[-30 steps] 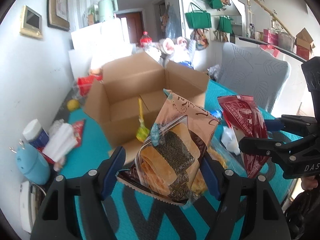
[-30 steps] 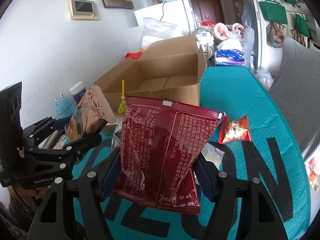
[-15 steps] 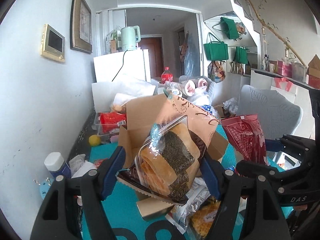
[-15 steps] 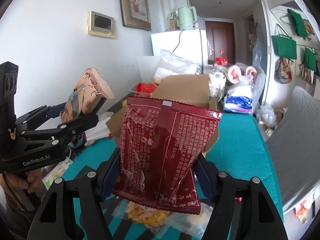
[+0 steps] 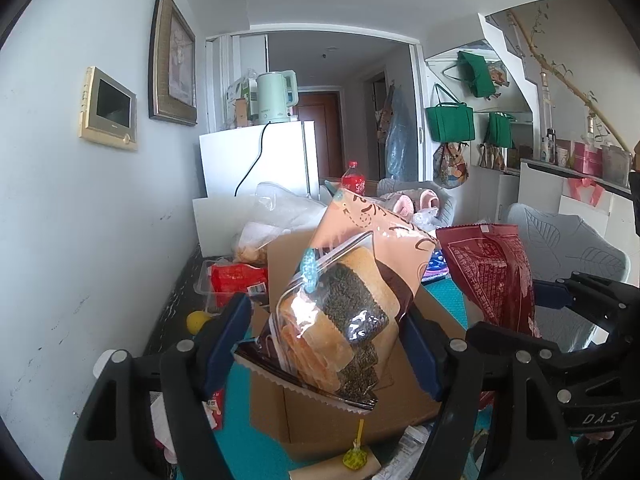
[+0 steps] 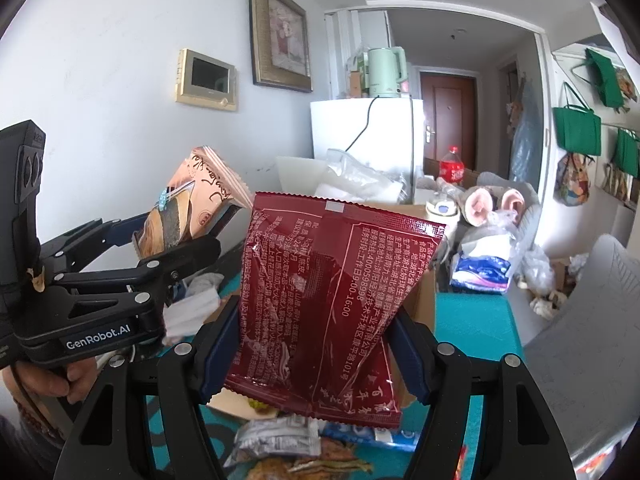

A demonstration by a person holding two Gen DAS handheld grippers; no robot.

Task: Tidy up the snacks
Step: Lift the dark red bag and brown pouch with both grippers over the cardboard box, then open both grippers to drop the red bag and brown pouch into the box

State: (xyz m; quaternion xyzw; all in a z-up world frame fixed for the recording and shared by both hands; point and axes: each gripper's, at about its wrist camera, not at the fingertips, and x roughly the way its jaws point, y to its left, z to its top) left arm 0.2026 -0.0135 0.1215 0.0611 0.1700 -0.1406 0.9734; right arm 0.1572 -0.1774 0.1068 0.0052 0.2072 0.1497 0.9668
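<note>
My left gripper (image 5: 326,340) is shut on a pink and brown bag of layered seaweed cakes (image 5: 344,304), held up above the open cardboard box (image 5: 348,412). The right gripper (image 6: 316,344) is shut on a dark red snack packet (image 6: 324,300) with white print, also lifted off the table. In the left wrist view the red packet (image 5: 492,276) and the right gripper (image 5: 556,312) hang at the right. In the right wrist view the left gripper (image 6: 188,232) with its cake bag (image 6: 192,208) is at the left, a hand (image 6: 52,380) gripping its handle. The box (image 6: 420,292) lies behind the red packet.
A teal tablecloth (image 6: 472,320) covers the table. Loose snack packets (image 6: 304,452) lie below the right gripper. A grey chair (image 5: 568,248) stands at the right, a white fridge (image 5: 260,160) with a kettle behind. Clutter, a red-filled tub (image 5: 236,280) and a yellow ball (image 5: 198,320) sit by the left wall.
Both grippers have risen with their packets and tilted up toward level. The box and table have dropped low in both views, and more of the room behind shows.
</note>
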